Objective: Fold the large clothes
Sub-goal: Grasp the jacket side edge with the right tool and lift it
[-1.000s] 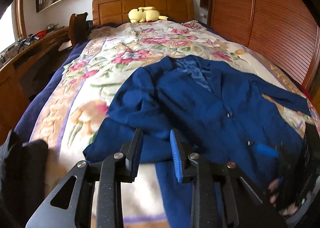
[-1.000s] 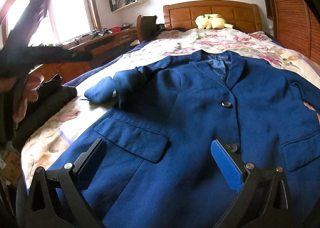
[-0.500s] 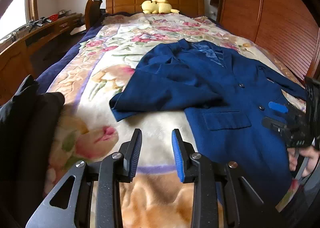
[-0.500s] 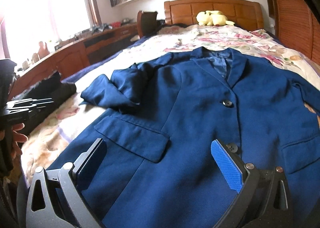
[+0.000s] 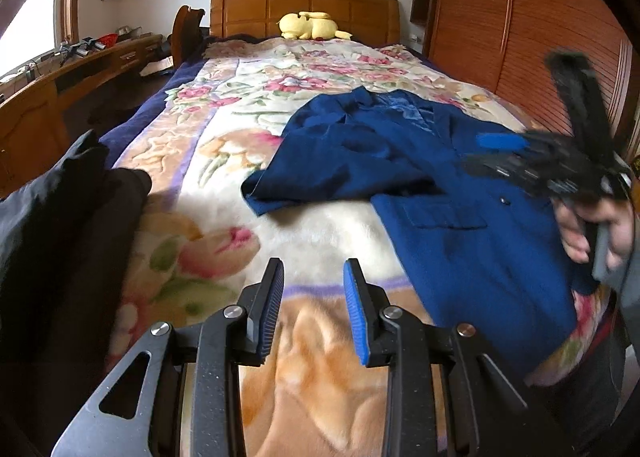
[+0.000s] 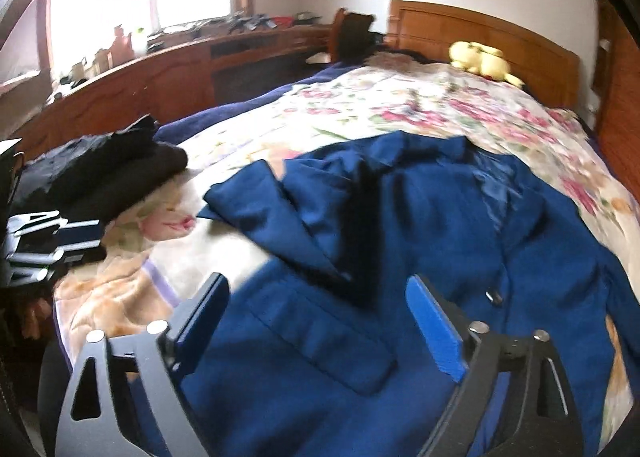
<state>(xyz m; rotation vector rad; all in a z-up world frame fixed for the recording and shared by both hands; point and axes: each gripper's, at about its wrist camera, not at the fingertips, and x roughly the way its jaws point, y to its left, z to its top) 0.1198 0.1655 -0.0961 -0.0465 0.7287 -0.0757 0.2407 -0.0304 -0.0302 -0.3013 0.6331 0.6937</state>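
A dark blue suit jacket (image 5: pixel 460 217) lies face up on the flowered blanket (image 5: pixel 224 225), collar toward the headboard. Its left sleeve (image 6: pixel 304 217) is folded in across the chest. My left gripper (image 5: pixel 314 309) hovers over bare blanket near the foot of the bed, left of the jacket's hem, its jaws a small gap apart with nothing between them. My right gripper (image 6: pixel 320 317) hangs tilted above the jacket's lower front (image 6: pixel 320 357); its jaws are closing with no cloth between the pads. A hand (image 5: pixel 592 229) carries that right gripper (image 5: pixel 490 155), blurred, at the right edge of the left wrist view.
A pile of black clothes (image 5: pixel 60 217) sits on the bed's near left corner. A yellow plush toy (image 5: pixel 308 25) rests against the wooden headboard (image 5: pixel 304 5). A wooden desk (image 6: pixel 168 69) runs along the left wall and a slatted wardrobe (image 5: pixel 500 25) along the right.
My left gripper has drawn back from the folded sleeve toward the foot of the bed. My right gripper has risen and rolled, and its jaws stand narrower than before.
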